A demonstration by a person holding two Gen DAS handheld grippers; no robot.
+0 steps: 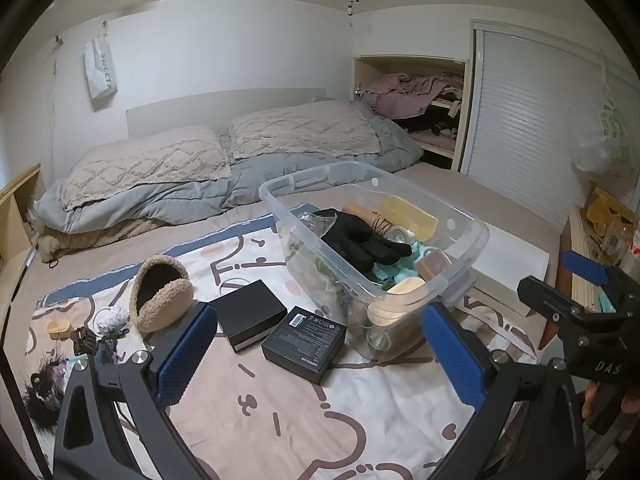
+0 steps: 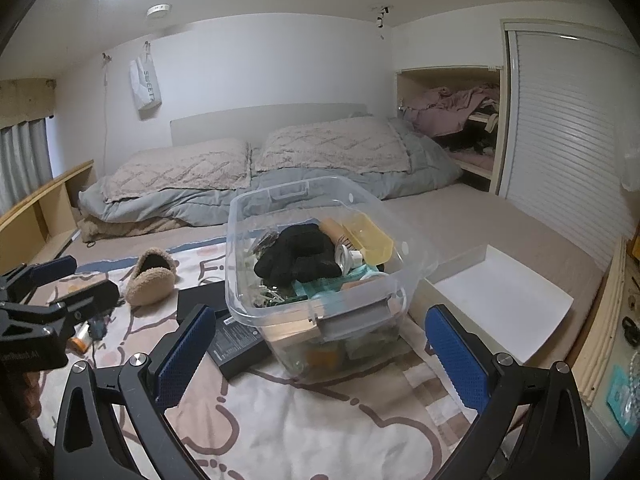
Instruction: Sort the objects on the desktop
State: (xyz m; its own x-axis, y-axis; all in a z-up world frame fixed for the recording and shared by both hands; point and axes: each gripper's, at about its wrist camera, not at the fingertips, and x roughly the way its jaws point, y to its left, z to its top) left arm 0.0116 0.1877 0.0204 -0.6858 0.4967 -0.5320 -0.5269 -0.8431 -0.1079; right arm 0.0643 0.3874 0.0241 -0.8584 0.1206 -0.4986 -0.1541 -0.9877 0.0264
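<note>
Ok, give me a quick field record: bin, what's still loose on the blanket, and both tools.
bin: clear plastic bin, uncovered, holds black glove and other items
loose on blanket: fuzzy slipper, plain black box, printed black box, small clutter at left
left tool: open, empty
right tool: open, empty
</note>
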